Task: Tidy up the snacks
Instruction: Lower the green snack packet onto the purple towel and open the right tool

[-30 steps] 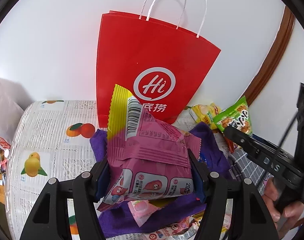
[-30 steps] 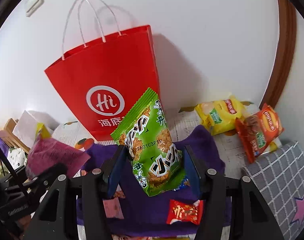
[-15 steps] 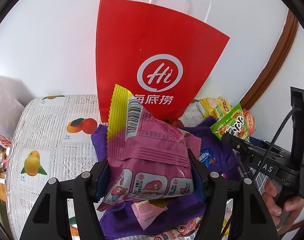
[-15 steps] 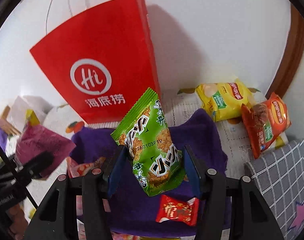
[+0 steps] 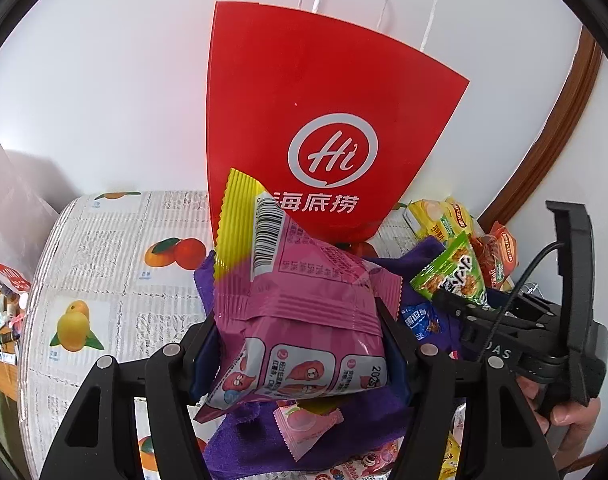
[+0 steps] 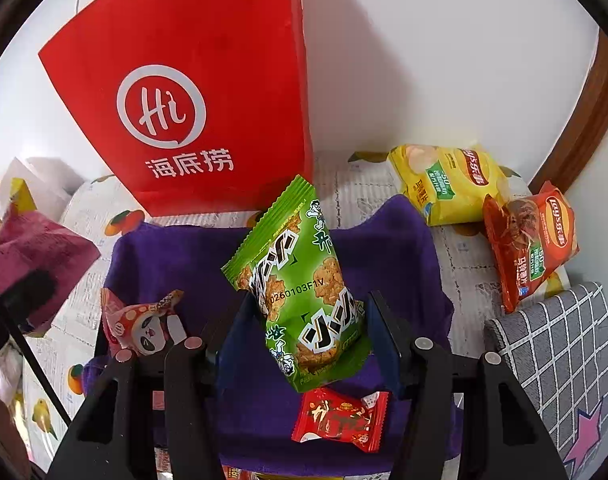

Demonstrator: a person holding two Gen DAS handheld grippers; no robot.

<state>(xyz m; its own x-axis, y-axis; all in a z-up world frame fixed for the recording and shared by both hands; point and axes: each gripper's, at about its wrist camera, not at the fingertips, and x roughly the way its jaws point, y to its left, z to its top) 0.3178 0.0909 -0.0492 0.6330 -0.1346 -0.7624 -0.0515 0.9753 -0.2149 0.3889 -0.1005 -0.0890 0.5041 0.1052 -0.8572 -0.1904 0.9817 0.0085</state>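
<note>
Fingers of the left gripper (image 5: 300, 344) pinch a pink snack packet (image 5: 300, 320); the right gripper (image 6: 307, 332) clamps a green one (image 6: 304, 284), both lifted toward the red paper bag (image 6: 192, 92), probably for bagging.

Table w/ fruit-print cloth (image 6: 463, 248): purple towel (image 6: 176, 260), red bag (image 6: 208, 80), yellow chips (image 6: 447, 184), orange chips (image 6: 531, 240).

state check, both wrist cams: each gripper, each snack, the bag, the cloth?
left gripper: shut on the pink snack bag, lifted
right gripper: shut on the green snack bag, lifted
red paper bag: upright against the wall
purple cloth: spread on the table, rumpled
yellow chip bag: lying on the table
orange chip bag: lying beside it
red candy packet: lying on the cloth
</note>
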